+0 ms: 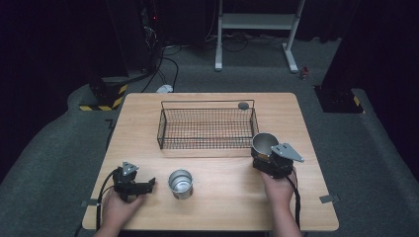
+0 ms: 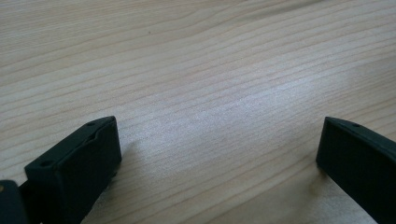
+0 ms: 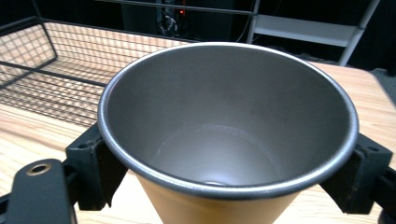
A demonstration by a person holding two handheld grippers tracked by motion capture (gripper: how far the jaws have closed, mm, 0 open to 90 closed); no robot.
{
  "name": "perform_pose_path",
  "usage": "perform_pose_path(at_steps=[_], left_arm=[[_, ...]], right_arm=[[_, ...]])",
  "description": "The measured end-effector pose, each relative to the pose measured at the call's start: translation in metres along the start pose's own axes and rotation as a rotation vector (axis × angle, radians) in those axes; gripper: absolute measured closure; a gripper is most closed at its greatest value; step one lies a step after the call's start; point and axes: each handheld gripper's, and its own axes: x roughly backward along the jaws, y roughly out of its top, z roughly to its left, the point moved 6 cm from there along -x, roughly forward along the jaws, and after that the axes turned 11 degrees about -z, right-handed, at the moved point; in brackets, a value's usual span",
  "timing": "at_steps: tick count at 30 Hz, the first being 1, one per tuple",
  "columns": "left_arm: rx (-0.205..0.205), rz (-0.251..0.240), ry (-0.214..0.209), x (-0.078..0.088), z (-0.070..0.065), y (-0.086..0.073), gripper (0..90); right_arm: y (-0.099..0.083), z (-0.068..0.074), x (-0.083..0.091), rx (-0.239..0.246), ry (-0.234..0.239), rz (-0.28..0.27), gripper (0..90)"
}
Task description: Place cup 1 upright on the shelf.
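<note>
the right gripper [image 1: 264,154] has its jaws clamped on a steel cup [image 3: 229,116], just beside the wire basket [image 1: 206,126]'s near right corner. keep it level, lift over the rim. the left gripper [image 2: 217,154], jaws wide, rests on the desk [image 1: 227,197] near the basket's front.

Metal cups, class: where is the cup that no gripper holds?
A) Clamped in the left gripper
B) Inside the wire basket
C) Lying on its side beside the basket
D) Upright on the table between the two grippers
D: the free cup stands upright on the table, between the open left gripper and the right gripper clamping the other cup.
</note>
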Motion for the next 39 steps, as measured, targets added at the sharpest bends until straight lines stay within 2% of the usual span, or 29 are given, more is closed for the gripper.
perform_pose_path(at_steps=[2,3,4,5,13,18,26,39], left_arm=[[0.000,0.000,0.000,0.000,0.000,0.000,0.4],[-0.002,0.002,-0.003,0.000,0.000,0.000,0.4],[-0.002,0.002,-0.003,0.000,0.000,0.000,0.3],[-0.008,0.002,-0.006,0.000,0.001,0.000,0.4],[-0.003,0.001,-0.005,-0.001,0.000,0.001,0.3],[-0.001,0.001,0.003,-0.003,0.000,0.002,0.3],[0.004,-0.002,0.004,-0.003,0.000,0.002,0.5],[-0.002,0.005,0.006,-0.002,0.002,0.002,0.7]], right_arm=[[0.000,0.003,-0.001,0.001,0.007,-0.002,13.8],[0.001,0.012,-0.003,0.001,0.012,0.012,13.8],[0.001,0.012,-0.003,0.001,0.012,0.012,13.8],[0.002,0.018,-0.005,-0.004,0.013,0.021,13.8],[0.016,0.038,-0.006,0.003,0.012,-0.002,13.8],[0.024,0.041,-0.003,-0.013,0.005,-0.012,13.8],[0.034,0.042,0.000,-0.004,-0.002,-0.026,13.8],[0.048,0.040,-0.006,0.006,0.014,-0.051,13.8]])
